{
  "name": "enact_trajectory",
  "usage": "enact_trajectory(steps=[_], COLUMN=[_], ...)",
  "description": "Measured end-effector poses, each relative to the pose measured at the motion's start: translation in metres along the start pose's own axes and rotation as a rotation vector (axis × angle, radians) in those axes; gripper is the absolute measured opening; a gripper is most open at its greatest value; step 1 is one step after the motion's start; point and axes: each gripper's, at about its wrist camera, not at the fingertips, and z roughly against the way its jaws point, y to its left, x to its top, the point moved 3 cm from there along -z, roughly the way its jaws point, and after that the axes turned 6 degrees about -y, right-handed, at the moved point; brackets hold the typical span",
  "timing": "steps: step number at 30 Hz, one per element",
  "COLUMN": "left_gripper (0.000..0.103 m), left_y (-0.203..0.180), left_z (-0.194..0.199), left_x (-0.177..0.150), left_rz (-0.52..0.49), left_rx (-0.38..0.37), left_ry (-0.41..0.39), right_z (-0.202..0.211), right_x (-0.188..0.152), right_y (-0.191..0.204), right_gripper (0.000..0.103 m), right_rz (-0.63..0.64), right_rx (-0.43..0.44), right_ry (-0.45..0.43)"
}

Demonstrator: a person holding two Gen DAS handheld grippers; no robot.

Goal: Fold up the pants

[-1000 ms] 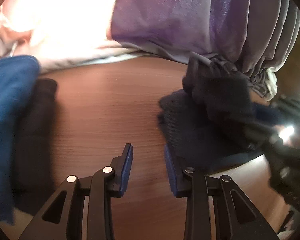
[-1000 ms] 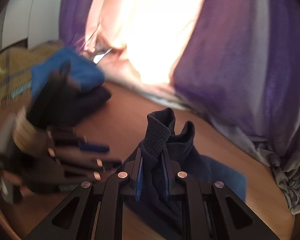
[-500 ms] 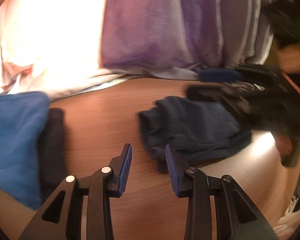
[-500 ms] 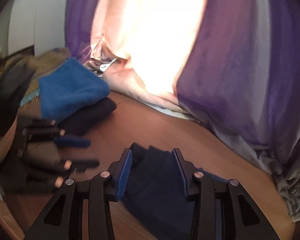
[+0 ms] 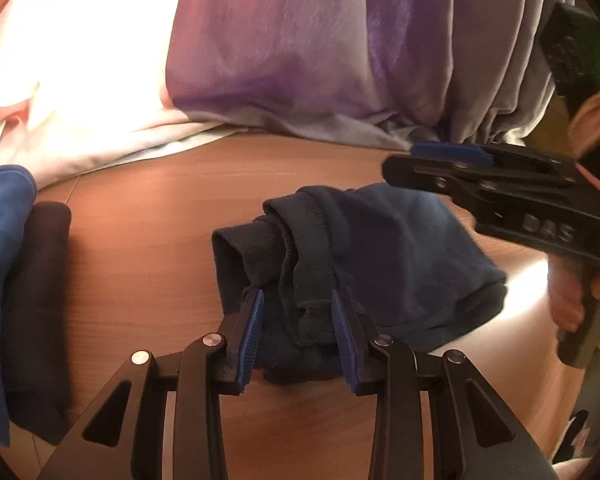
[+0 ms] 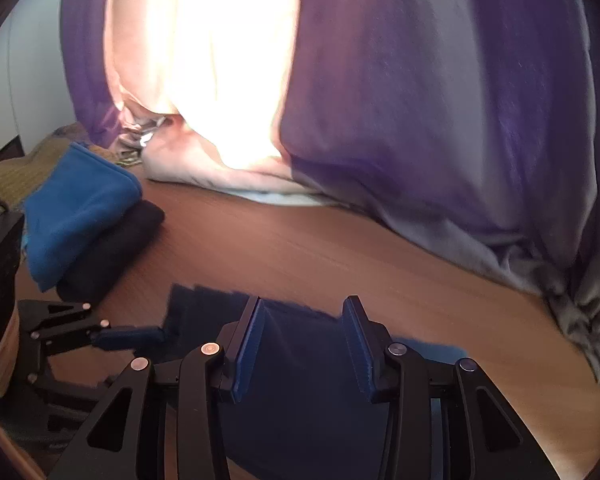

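Both jaws released over the folded pants

The left gripper (image 5: 297, 332) was opening its jaws astride the ribbed cuffs of the navy pants (image 5: 380, 256), pads not pressing; the right gripper (image 6: 300, 346) hovered parted above them. The pants lay folded mid-table (image 5: 148, 240); blue and dark folded clothes (image 6: 80, 216) sat at the table's left edge, beneath purple curtains (image 6: 420, 100).

The navy pants (image 5: 380, 256) are no longer being pinched by the right gripper (image 6: 300, 344); the left gripper (image 5: 296, 320) is being opened over them.
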Motion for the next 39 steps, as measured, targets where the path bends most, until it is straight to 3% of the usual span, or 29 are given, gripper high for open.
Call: enact_trajectory(steps=[4,5,6,9,12,16,21,31,34,36,39], left_gripper=[0.038,0.029,0.014,0.010,0.010,0.005,0.002,0.002,0.013,0.033,0.046], left_y=[0.001,0.001,0.000,-0.003,0.000,0.007,0.019,0.018,0.021,0.023,0.025], left_z=[-0.008,-0.008,-0.007,-0.004,0.017,0.019,0.001,0.000,0.012,0.028,0.044], left_x=[-0.003,-0.004,-0.003,-0.002,0.006,0.004,-0.011,-0.008,-0.001,0.006,0.015], left_rz=[0.013,0.014,0.008,-0.015,0.022,0.018,0.048,0.054,0.068,0.056,0.053], left_rx=[-0.011,-0.022,-0.034,-0.008,-0.024,0.015,0.031,0.032,0.042,0.065,0.078], left_ry=[0.028,0.026,0.023,0.008,-0.036,-0.025,0.055,0.062,0.040,-0.001,-0.053], right_z=[-0.007,-0.008,-0.009,-0.022,-0.040,-0.057,-0.083,-0.103,-0.097,-0.086,-0.052], right_x=[-0.005,-0.004,-0.003,0.005,0.005,0.000,-0.008,-0.017,-0.016,-0.012,-0.005], right_y=[0.002,0.005,0.009,0.019,0.028,0.038,0.037,0.026,0.030,0.029,0.020], right_gripper=[0.042,0.042,0.042,0.042,0.041,0.040,0.038,0.037,0.038,0.040,0.059], right_rz=[-0.007,0.005,0.019,0.072,0.099,0.150,0.081,-0.070,-0.051,-0.064,-0.119], right_rx=[0.048,0.078,0.099,0.177,0.217,0.182,0.158,0.218,0.199,0.181,0.128], right_ry=[0.020,0.021,0.021,0.057,0.113,0.130,0.171,0.231,0.200,0.171,0.087])
